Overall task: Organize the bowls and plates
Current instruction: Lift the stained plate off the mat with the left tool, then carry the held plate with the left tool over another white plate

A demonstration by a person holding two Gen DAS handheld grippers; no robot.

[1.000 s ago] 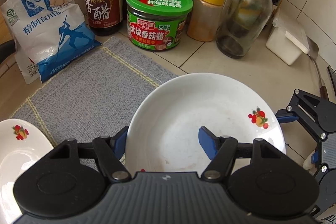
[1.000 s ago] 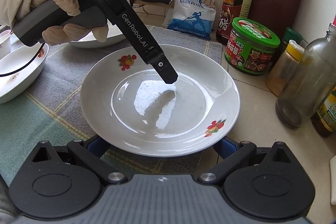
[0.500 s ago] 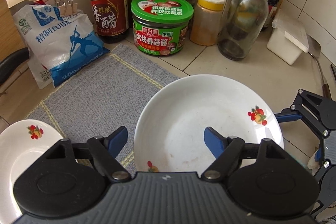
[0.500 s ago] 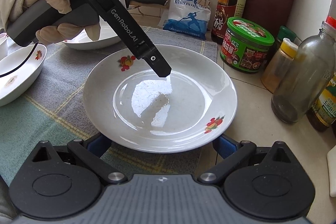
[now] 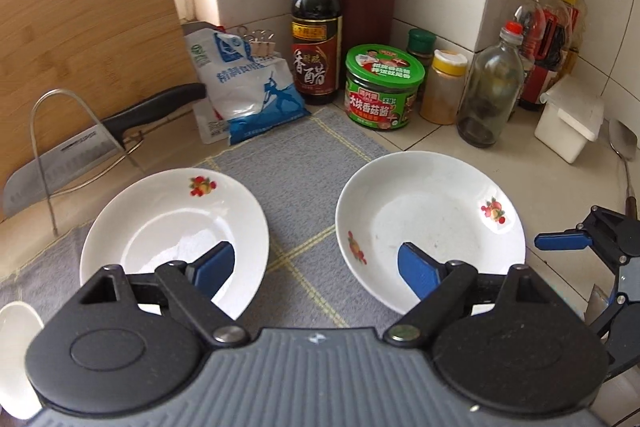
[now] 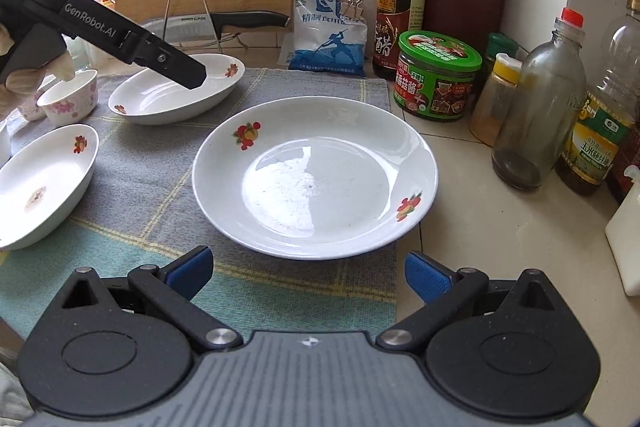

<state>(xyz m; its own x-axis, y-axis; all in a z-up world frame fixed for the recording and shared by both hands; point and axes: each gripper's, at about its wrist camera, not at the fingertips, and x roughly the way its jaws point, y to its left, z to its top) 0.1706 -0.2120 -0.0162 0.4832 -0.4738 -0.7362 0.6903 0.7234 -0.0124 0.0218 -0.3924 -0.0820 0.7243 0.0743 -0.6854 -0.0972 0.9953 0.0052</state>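
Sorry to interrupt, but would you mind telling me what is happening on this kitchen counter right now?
A person with a hand-held gripper in each hand is sorting white floral dishes on a grey checked cloth. Both are open and hold nothing. The right hand-held gripper sits just short of the large white plate with fruit motifs. The left hand-held gripper hangs over the cloth between that plate and a second white fruit-patterned plate. Nothing is stacked yet.
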